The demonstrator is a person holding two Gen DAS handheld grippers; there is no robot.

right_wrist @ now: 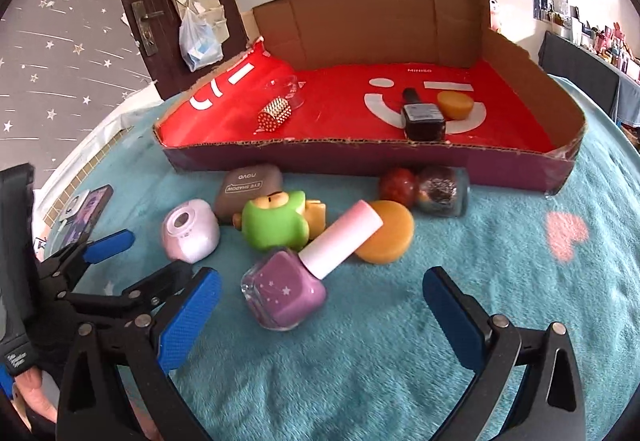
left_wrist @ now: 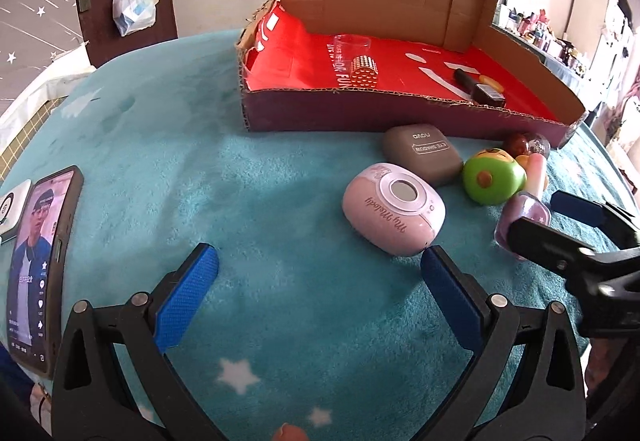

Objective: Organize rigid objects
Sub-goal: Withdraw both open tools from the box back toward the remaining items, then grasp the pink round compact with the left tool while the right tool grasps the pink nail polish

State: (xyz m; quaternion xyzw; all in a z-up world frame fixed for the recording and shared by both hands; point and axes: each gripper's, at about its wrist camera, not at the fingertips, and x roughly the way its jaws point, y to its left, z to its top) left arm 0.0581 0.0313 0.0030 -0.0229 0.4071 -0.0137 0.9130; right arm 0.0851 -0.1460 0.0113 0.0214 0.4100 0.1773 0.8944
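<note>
A cardboard box (right_wrist: pixel 400 165) lined in red holds a studded cylinder (right_wrist: pixel 275 114), a dark nail polish bottle (right_wrist: pixel 423 117) and an amber disc (right_wrist: pixel 455 104). In front of it on the teal blanket lie a purple nail polish bottle (right_wrist: pixel 288 287) with a pink cap, an orange disc (right_wrist: pixel 390 237), a green toy (right_wrist: pixel 274 225), a pink "My Melody" case (left_wrist: pixel 394 207), a grey eyeshadow case (left_wrist: pixel 424 153) and two round bottles (right_wrist: pixel 424 191). My right gripper (right_wrist: pixel 320 295) is open around the purple bottle. My left gripper (left_wrist: pixel 320 269) is open and empty, just short of the pink case.
A phone (left_wrist: pixel 36 269) playing video lies at the blanket's left edge beside a white pad (left_wrist: pixel 10 209). A brown door (right_wrist: pixel 160 1) with hanging bags stands behind. A pink heart (right_wrist: pixel 566 235) patterns the blanket at right.
</note>
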